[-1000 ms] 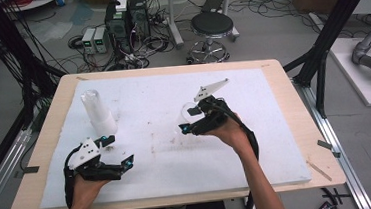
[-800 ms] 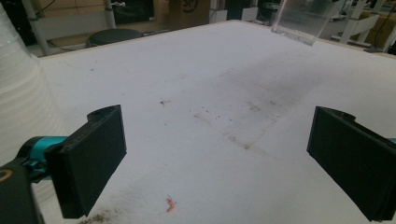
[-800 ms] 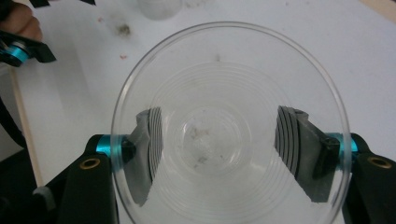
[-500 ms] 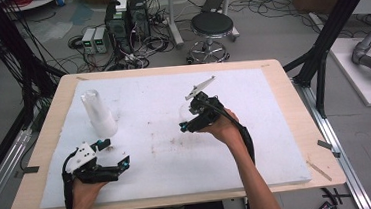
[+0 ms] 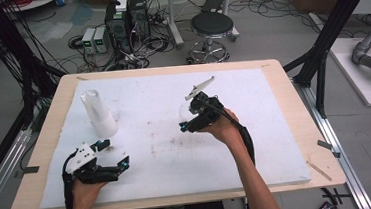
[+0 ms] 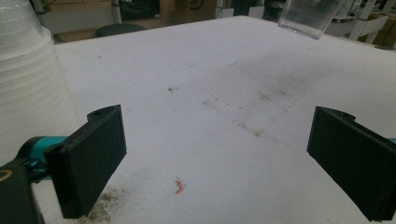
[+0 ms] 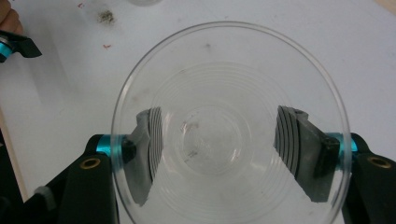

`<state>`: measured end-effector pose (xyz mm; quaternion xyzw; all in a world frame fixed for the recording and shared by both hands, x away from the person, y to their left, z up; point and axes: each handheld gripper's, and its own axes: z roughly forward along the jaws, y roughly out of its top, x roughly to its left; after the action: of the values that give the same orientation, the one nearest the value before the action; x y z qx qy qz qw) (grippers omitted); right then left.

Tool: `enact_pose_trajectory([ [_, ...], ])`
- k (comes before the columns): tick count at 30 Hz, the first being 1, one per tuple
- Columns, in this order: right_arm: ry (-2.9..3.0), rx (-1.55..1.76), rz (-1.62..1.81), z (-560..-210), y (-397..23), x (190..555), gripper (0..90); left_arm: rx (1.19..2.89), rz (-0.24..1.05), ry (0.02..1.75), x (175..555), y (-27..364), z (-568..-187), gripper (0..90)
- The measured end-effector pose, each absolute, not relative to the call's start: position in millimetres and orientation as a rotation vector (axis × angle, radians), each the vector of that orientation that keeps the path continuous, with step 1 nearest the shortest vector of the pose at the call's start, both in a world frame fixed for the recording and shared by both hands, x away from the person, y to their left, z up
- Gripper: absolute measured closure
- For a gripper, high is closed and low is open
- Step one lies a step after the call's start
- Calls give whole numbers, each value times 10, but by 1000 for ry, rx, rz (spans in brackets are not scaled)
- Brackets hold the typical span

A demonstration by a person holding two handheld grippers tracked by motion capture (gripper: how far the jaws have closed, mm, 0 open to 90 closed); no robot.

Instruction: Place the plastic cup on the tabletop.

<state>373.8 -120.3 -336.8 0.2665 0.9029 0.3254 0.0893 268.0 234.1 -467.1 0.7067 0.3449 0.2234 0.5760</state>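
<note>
A clear plastic cup [image 7: 229, 56] faces the camera mouth-first in the right gripper view, and my right gripper [image 7: 229, 154] is shut on its sides. In the high view that cup [image 5: 185, 115] hangs just above the middle of the white mat, with the right gripper [image 5: 189, 124] tilted to the left. A stack of clear cups [image 5: 98, 114] stands upside down at the mat's left. My left gripper [image 5: 116, 153] lies open near the front left corner, just in front of the stack. In the left gripper view the stack [image 6: 28, 84] is beside the left finger [image 6: 88, 163], and nothing lies between the jaws.
The white mat [image 5: 257, 144] covers most of the wooden table [image 5: 305, 125] and carries faint stains [image 6: 252, 126] and a small red speck [image 6: 179, 185]. Behind the table stand a stool [image 5: 211, 26] and equipment with cables [image 5: 127, 24] on the floor.
My right gripper has carried the clear cup slightly left and tilted further over. The left gripper has stayed open in nearly the same place.
</note>
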Motion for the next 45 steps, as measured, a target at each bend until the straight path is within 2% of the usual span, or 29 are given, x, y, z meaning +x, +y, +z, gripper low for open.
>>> enact_pose_trajectory([
  [34, 2719, 786, 718, -3949, -797, 3973, 324, 1656, 516, 808, 2684, 2347, -4674, 47],
  [42, 2705, 790, 737, -3963, -805, 3975, 320, 1656, 509, 808, 2688, 2347, -4675, 47],
  [43, 2703, 794, 739, -3965, -800, 3971, 312, 1656, 508, 807, 2688, 2347, -4674, 47],
  [45, 2693, 780, 719, -3984, -789, 3972, 176, 1656, 505, 805, 2689, 2348, -4675, 47],
])
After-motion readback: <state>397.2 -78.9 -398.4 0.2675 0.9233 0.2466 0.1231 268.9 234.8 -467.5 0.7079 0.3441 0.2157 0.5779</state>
